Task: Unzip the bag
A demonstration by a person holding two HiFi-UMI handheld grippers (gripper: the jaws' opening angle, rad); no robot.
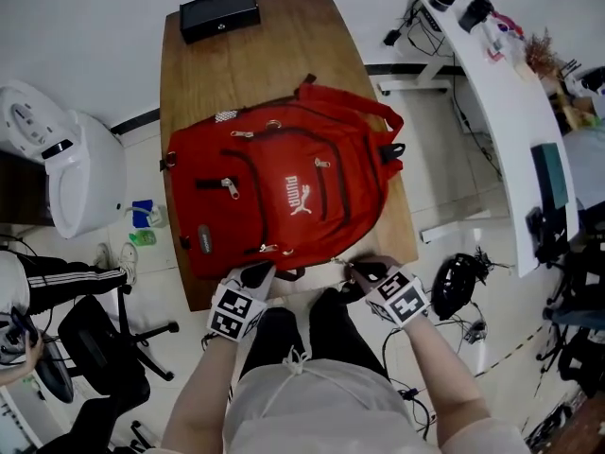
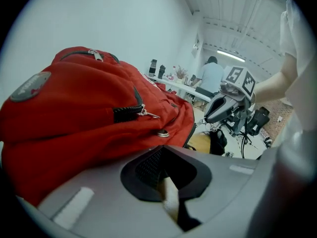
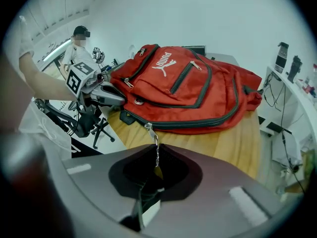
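locate the red bag (image 1: 279,192) flat on the wooden table (image 1: 284,45), front panel and white logo up. note the shoulder straps at the far right and the bottom edge along the near table edge, toward the person. note the black box (image 1: 219,12) at the far end of the table, well apart from the bag.

find the right gripper (image 3: 143,202) at the near right corner of the bag. read its jaws as pressed together, clamped on the lower end of the metal zipper pull (image 3: 155,150). trace the pull upward from the jaws to the slider (image 3: 148,127), seated at the near end of the dark zipper track (image 3: 208,120) on the side of the bag. read the track as closed along its visible length.

find the left gripper (image 2: 171,202) at the near left corner of the bag, tips against the bottom edge. read its jaws as drawn together, with no gap visible. treat the dark meshed surface at the jaws as unidentified: cannot tell whether bag fabric is caught there.

note the two grippers apart, with the bottom edge of the bag between them. note the office chair (image 1: 95,348) on the floor at the left and the white desk (image 1: 510,112) at the right.
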